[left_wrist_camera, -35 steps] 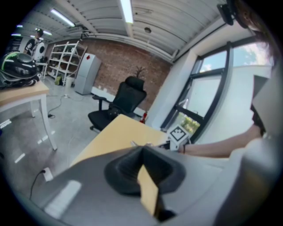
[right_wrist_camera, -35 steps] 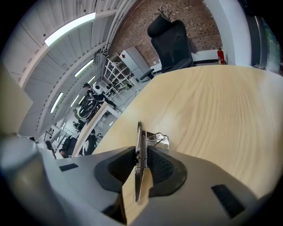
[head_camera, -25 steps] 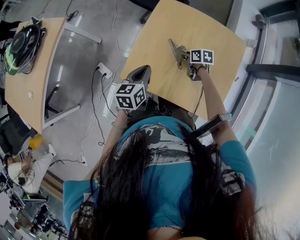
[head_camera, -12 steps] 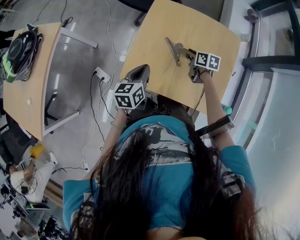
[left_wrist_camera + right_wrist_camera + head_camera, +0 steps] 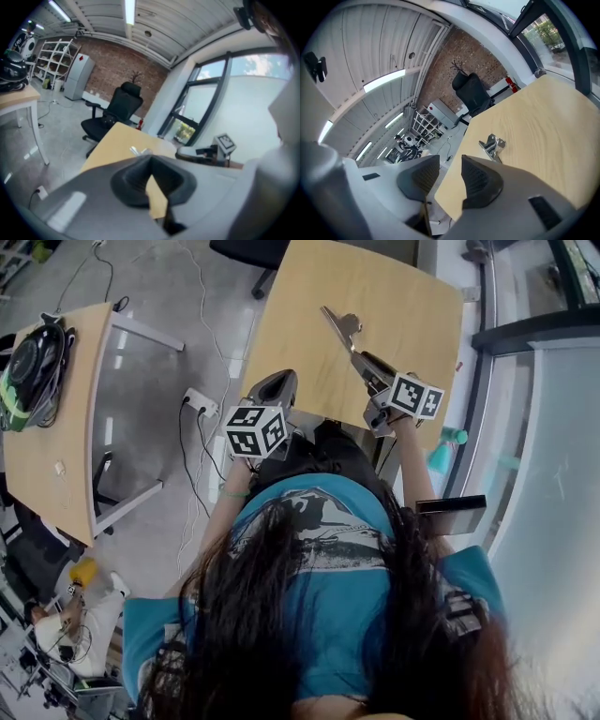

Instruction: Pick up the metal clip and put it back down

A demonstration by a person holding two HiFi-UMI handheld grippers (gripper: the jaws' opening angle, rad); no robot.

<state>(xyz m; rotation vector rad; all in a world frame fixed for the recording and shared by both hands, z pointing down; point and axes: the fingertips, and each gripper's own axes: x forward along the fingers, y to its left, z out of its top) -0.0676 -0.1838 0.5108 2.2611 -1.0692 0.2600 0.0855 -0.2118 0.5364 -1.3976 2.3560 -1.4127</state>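
Left tool (image 5: 278,382) is closed, empty, at the near edge of the counter (image 5: 403,296); I think it should just wait. Metal clip (image 5: 336,324) lies on the counter, shiny, w/ two wing handles. Right tool (image 5: 363,362), near it, has just been opening: jaws wide, nothing between. Draw it back w/o knocking the clip.

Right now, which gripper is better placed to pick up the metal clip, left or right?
Probably right. The right gripper points at the metal clip on the table; its jaws have just been opening, with nothing between them. The left gripper sits back at the table's near edge, jaws together.
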